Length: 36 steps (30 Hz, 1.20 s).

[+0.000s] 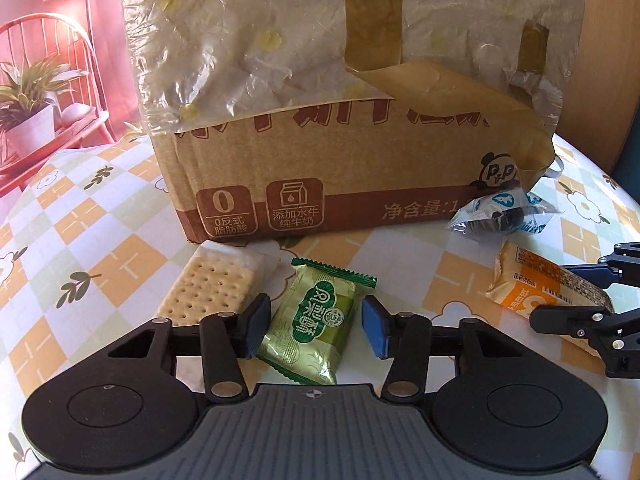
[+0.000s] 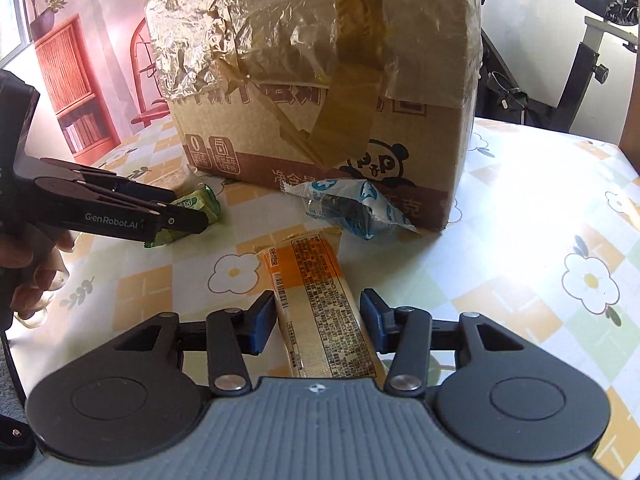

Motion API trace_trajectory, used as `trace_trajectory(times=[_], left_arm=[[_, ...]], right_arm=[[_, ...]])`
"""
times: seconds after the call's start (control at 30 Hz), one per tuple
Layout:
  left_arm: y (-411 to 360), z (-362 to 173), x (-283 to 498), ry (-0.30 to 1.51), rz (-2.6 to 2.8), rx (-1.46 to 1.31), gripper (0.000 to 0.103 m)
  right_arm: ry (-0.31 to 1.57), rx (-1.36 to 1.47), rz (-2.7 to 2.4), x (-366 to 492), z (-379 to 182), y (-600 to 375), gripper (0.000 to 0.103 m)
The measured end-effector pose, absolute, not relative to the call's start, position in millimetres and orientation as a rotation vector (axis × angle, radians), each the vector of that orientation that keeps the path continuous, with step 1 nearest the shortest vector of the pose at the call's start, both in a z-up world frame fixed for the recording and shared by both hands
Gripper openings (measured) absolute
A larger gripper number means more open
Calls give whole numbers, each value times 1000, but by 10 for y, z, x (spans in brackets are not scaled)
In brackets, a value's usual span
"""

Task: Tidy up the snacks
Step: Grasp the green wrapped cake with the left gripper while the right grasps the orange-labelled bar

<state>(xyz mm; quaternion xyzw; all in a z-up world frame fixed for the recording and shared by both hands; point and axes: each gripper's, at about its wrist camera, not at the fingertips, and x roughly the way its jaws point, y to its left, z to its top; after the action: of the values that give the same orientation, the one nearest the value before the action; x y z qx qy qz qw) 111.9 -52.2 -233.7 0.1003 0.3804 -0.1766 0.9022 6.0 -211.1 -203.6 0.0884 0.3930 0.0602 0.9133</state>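
landmark: cardboard box (image 1: 320, 184) standing on the flower-print tablecloth (image 1: 80, 240); all places given relative to it
left gripper (image 1: 312, 330): jaws narrowed around the green pastry packet (image 1: 316, 328); left pad at the wrapper edge, right pad with a sliver of gap, so not yet a firm grip by my reading
right gripper (image 2: 318, 326): jaws drawn in on the orange-and-cream bar packet (image 2: 316, 304), both pads at or touching its sides; full clamp not certain
green packet, place: in front of the box, near its left half, just beside a clear-wrapped cracker (image 1: 212, 288)
green packet, axis: long axis runs toward the box, slightly tilted, crimped end facing it
bar packet, place: in front of the box's right half, near the blue-white crumpled packet (image 2: 352, 208) that rests against the box
bar packet, axis: long axis points at the box, orange end nearest it, near end under the gripper
risk 1: glossy film slips, because the pads catch only soft wrapper edges
risk 2: the bar is gripped close to 1 end, so it may droop or swing on lifting
risk 3: the 2 grippers work close together and could collide
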Motion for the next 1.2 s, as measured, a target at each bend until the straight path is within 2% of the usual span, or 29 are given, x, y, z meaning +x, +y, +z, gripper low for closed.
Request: trace_trajectory(times=[0.13, 0.57, 1.2], left_arm=[[-554, -2354, 1072, 809, -303, 157, 40], [-596, -2419, 611, 748, -274, 124, 40], [-552, -2273, 532, 728, -277, 88, 39]], right_arm=[[780, 179, 104, -7, -2059, -2104, 43], [767, 101, 92, -9, -2076, -1994, 42], [761, 131, 96, -20, -2077, -2029, 42]])
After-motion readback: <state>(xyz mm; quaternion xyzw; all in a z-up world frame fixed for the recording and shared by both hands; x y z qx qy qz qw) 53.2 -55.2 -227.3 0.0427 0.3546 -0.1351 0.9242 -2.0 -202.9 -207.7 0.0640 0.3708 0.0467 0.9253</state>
